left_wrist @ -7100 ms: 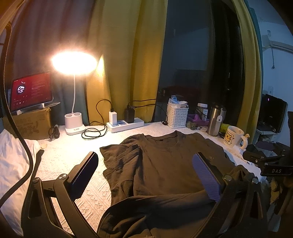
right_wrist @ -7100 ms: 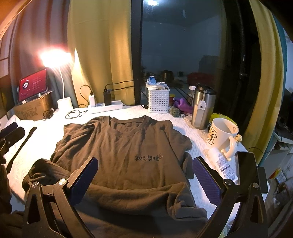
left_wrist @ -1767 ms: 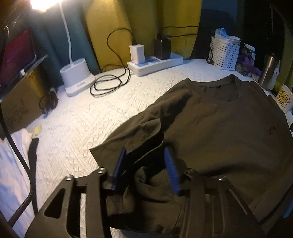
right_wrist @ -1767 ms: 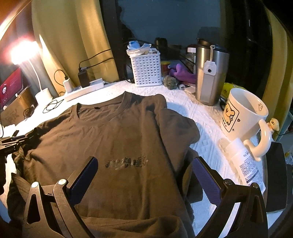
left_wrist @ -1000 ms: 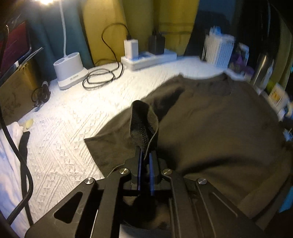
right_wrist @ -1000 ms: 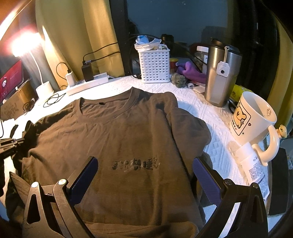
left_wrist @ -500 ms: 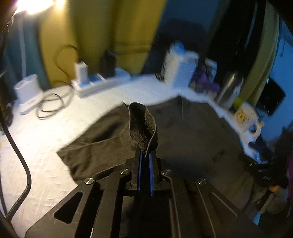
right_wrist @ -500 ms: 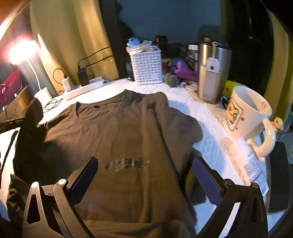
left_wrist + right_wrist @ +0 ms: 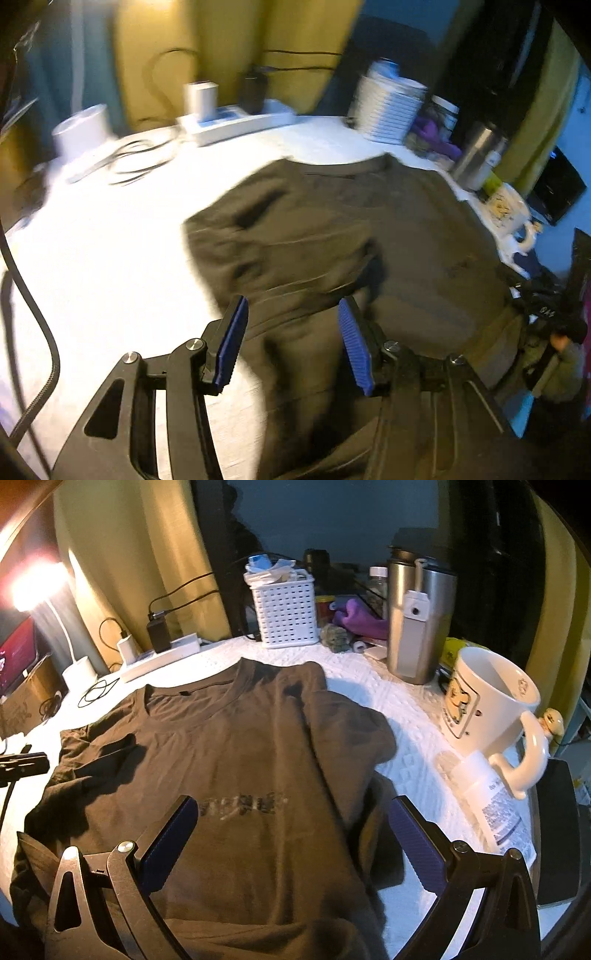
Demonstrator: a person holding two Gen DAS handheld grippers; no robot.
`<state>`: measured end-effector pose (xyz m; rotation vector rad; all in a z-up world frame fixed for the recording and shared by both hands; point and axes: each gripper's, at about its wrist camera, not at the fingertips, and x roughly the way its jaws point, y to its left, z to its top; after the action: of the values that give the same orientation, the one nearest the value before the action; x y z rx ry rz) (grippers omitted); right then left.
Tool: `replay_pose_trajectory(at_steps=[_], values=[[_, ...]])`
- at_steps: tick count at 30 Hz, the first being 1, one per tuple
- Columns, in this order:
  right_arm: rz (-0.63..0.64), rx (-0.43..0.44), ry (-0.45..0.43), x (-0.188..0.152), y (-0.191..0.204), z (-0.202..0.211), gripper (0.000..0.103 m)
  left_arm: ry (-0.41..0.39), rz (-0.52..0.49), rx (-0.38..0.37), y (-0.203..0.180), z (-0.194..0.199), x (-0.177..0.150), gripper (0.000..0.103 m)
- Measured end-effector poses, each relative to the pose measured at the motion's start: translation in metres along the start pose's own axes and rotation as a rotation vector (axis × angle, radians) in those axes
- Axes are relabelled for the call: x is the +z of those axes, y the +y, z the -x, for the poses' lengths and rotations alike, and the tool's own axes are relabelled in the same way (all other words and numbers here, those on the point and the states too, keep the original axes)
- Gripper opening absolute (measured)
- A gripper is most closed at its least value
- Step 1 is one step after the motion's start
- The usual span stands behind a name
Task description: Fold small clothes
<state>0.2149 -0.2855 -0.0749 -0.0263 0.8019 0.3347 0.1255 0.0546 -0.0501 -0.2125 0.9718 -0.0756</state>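
Note:
A dark brown T-shirt (image 9: 240,746) with a small printed line on the chest lies front up on the white textured cover (image 9: 406,709). Its left sleeve is folded in over the body (image 9: 295,251). My left gripper (image 9: 291,343) is open and empty, hovering just above the folded sleeve; this view is blurred. My right gripper (image 9: 291,834) is open wide and empty above the shirt's lower chest. The left gripper's tip shows at the left edge of the right wrist view (image 9: 26,768).
A white mug (image 9: 491,709), a steel tumbler (image 9: 417,620) and a lying bottle (image 9: 491,808) stand right of the shirt. A white basket (image 9: 288,609), a power strip (image 9: 162,657) and a lit lamp (image 9: 37,587) line the back. A dark tablet (image 9: 557,834) lies at the right edge.
My left gripper carried the sleeve in over the shirt body, opened and let it go. The sleeve now lies folded on the shirt. The right gripper stayed open and barely moved.

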Motion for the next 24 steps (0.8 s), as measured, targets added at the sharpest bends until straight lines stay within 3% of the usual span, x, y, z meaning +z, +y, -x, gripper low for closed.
replay_pose_trajectory(at_steps=[4,9,15,17,18,20,24], values=[[0.037,0.019,0.001,0.002,0.019,0.000,0.103,0.028,0.058,0.018,0.026,-0.006,-0.017,0.051],[0.067,0.026,0.000,0.003,0.034,0.004,0.103,0.028,0.082,-0.056,0.031,-0.017,-0.026,0.051],[0.065,0.004,-0.005,0.002,0.035,0.011,0.103,-0.010,0.004,-0.121,0.008,-0.023,-0.015,0.049],[0.060,-0.003,-0.005,0.000,0.033,0.013,0.103,0.005,-0.022,-0.119,0.003,-0.029,-0.014,0.017],[0.057,-0.006,-0.005,-0.001,0.032,0.013,0.103,0.008,-0.039,-0.114,0.000,-0.030,-0.014,0.010],[0.054,-0.009,-0.006,-0.002,0.030,0.015,0.103,-0.003,-0.073,-0.114,-0.006,-0.027,-0.014,0.004],[0.047,-0.014,-0.007,-0.003,0.027,0.016,0.103,-0.070,-0.091,-0.103,-0.013,-0.006,-0.014,0.003]])
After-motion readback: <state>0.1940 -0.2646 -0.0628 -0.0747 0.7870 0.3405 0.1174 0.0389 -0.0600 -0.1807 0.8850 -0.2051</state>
